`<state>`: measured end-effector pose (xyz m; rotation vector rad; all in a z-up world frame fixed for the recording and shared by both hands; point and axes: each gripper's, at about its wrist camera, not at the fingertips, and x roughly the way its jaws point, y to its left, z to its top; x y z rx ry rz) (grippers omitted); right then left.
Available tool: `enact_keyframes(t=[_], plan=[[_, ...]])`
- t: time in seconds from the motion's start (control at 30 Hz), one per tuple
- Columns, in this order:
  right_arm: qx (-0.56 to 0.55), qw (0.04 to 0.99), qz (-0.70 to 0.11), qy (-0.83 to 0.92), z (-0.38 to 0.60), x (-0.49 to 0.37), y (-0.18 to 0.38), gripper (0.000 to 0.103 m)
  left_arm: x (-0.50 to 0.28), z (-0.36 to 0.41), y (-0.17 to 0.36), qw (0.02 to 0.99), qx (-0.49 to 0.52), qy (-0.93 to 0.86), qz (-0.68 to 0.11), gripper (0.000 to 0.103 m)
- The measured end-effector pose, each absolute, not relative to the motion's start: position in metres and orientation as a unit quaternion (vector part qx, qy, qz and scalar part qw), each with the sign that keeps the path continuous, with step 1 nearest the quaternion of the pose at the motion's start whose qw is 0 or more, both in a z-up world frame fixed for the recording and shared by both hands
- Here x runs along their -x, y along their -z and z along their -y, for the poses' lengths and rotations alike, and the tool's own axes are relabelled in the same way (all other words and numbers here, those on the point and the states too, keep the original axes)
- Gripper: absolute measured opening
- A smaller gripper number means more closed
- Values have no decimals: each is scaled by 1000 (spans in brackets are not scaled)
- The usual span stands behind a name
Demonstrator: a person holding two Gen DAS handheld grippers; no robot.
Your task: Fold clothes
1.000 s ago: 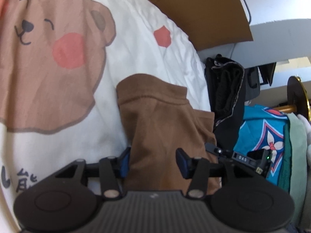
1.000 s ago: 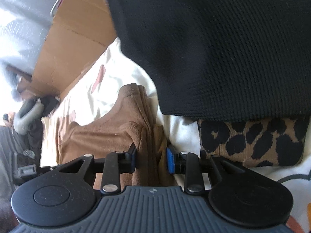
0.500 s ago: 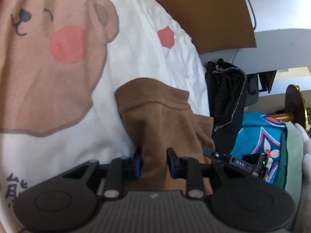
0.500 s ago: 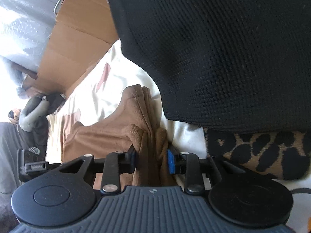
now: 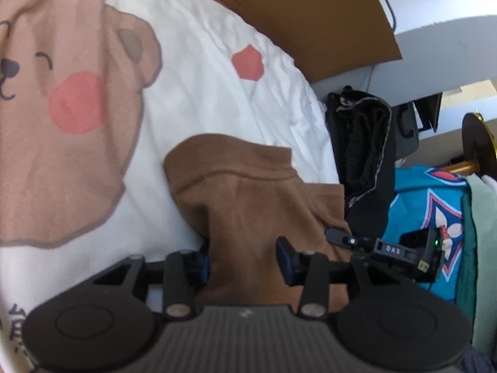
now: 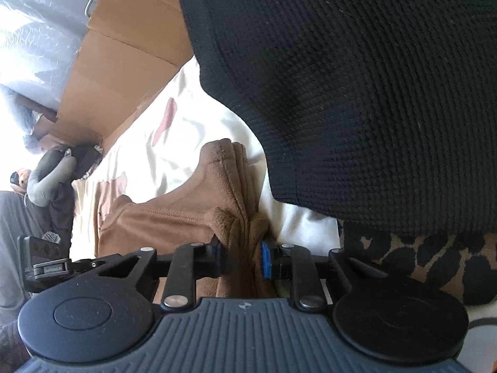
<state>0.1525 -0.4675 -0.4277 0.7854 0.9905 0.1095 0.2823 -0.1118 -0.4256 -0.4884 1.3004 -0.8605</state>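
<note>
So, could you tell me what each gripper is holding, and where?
Right gripper, closing, pinches the brown garment's bunched folded edge. Left gripper, opening, straddles its other end.

A garment [image 5: 248, 192] lies on the bedsheet [image 5: 202, 46], before a cardboard box [image 5: 310, 15].

Open room: bare white bear-print sheet [image 5: 198, 62] left of and beyond the brown garment [image 5: 248, 192]. Far side blocked by cardboard [image 5: 310, 18]. Right edge crowded w/ black clothes [image 5: 363, 143] & teal fabric [image 5: 413, 205]. On the right gripper's side, black knit [image 6: 357, 87] looms close overhead, leopard-print fabric [image 6: 435, 258] under it; only a narrow sheet strip betw. knit & garment.
</note>
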Motion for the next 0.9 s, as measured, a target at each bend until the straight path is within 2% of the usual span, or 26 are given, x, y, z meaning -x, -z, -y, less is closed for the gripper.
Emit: enact_keyframes(t=[0.07, 0.13, 0.17, 0.2, 0.3, 0.37, 0.9], plan=[[-365, 807, -462, -53, 468, -150, 428, 29, -279, 116, 422, 688, 194, 394, -578, 48], [-367, 807, -459, -54, 469, -149, 429, 28, -278, 115, 421, 690, 190, 393, -578, 44], [-368, 807, -458, -55, 468, -150, 429, 22, -279, 113, 423, 689, 198, 386, -580, 36], [-368, 808, -456, -56, 467, -150, 428, 22, -280, 111, 426, 689, 207, 378, -583, 25], [-362, 815, -449, -54, 461, -150, 423, 18, -283, 104, 431, 685, 223, 370, -587, 13], [-363, 820, -439, -55, 461, -147, 417, 16, -281, 102, 426, 686, 223, 375, -582, 10], [-333, 846, -415, -29, 448, -124, 369, 14, -259, 118, 371, 737, 142, 344, -564, 9]])
